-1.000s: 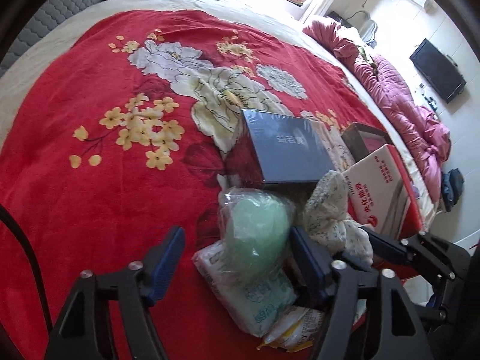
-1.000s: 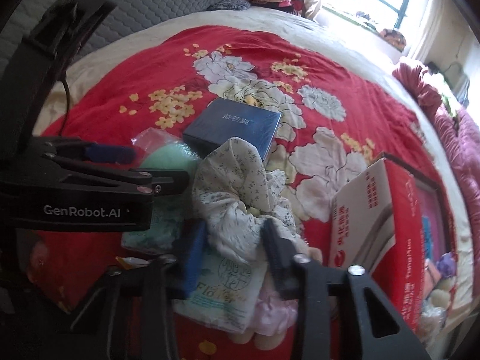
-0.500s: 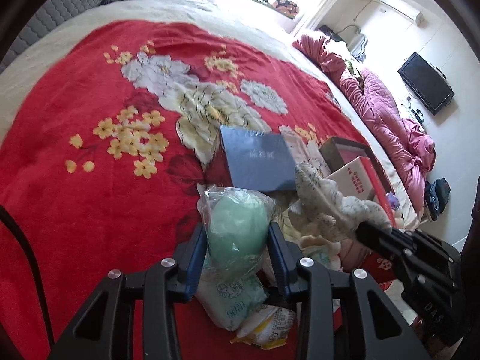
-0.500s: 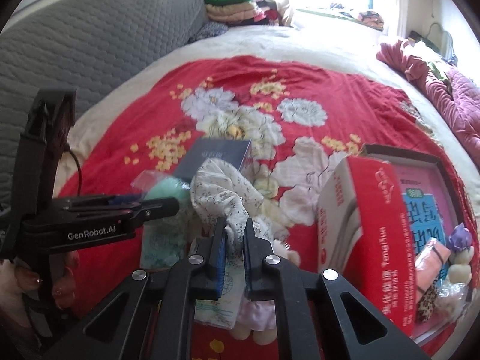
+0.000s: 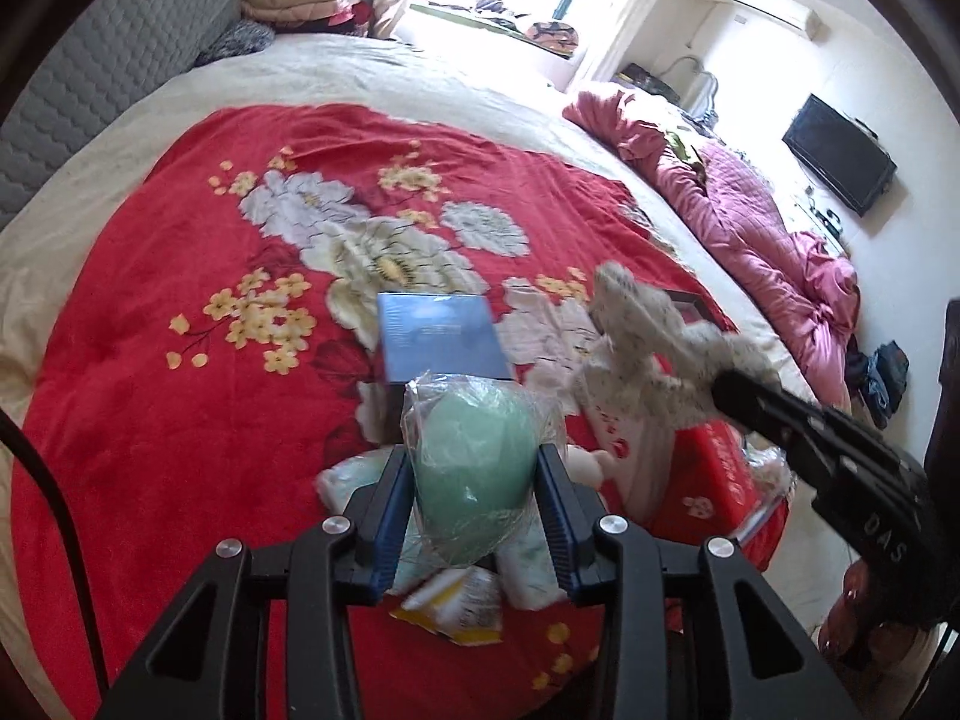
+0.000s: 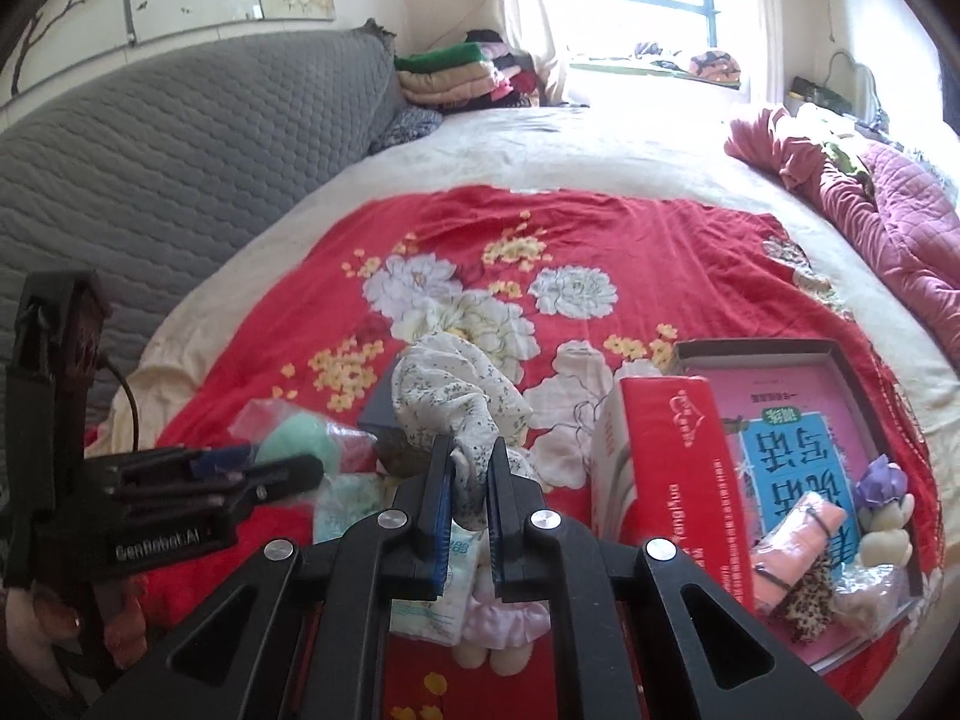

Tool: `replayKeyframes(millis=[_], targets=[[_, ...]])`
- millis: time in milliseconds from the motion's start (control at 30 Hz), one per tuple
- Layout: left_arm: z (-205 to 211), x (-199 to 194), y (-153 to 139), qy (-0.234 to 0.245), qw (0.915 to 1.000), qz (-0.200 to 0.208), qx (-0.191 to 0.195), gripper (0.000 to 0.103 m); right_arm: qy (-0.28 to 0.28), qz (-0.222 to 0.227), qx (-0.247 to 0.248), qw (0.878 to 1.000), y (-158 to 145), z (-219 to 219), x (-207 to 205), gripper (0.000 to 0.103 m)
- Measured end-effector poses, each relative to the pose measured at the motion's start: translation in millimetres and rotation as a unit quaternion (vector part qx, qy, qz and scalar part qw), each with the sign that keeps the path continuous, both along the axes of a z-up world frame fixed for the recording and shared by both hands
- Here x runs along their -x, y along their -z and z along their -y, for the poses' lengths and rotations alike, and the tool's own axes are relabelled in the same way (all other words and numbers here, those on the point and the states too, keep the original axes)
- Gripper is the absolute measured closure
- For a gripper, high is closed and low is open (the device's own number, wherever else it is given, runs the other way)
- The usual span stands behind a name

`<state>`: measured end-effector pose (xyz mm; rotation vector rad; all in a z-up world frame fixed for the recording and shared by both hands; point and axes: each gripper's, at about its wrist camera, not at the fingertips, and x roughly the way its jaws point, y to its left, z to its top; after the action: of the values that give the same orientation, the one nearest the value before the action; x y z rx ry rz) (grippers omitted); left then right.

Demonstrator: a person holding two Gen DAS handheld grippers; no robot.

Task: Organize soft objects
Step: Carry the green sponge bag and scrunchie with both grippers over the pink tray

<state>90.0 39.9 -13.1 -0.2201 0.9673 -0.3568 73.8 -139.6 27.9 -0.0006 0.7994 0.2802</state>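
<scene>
My left gripper [image 5: 474, 480] is shut on a green sponge ball in a clear plastic bag [image 5: 474, 468], lifted above the red floral blanket [image 5: 180, 420]. In the right wrist view that left gripper [image 6: 264, 468] shows at the left with the bagged green ball [image 6: 300, 441]. My right gripper [image 6: 468, 468] is shut on a white floral cloth [image 6: 447, 390], which hangs bunched above its jaws. The left wrist view shows that cloth [image 5: 648, 330] raised at the right. A tissue pack [image 6: 438, 594] and a pink soft item [image 6: 504, 612] lie on the blanket below.
A dark blue box [image 5: 438, 339] lies on the blanket beyond the pile. A red carton [image 6: 672, 480] stands beside an open tray [image 6: 750, 351] holding small soft toys and a pink bundle. A pink quilt [image 6: 888, 228] lies at the right, a grey headboard [image 6: 150, 168] at the left.
Both grippers closed, the left on the bagged green ball and the right on the floral cloth. Both then rose, lifting those things off the pile.
</scene>
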Motion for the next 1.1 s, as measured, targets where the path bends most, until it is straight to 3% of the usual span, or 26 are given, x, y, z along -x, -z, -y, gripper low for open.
replayKeyframes(millis=[500, 733, 1100], targets=[[88.2, 30.8, -44.2, 0.068, 0.9967, 0.034, -0.027, 0.063, 0.083, 0.052, -0.032, 0.995, -54.8, 95.3, 40.6, 0.093], [135.8, 41.9, -55.9, 0.11, 0.9924, 0.044, -0.034, 0.063, 0.14, 0.068, -0.049, 0.987, -67.0, 156.1, 60.2, 0.093], [203.9, 46.9, -57.8, 0.162, 0.9848, 0.041, -0.049, 0.063, 0.197, 0.077, -0.058, 0.976, -68.1, 209.7, 84.2, 0.093]])
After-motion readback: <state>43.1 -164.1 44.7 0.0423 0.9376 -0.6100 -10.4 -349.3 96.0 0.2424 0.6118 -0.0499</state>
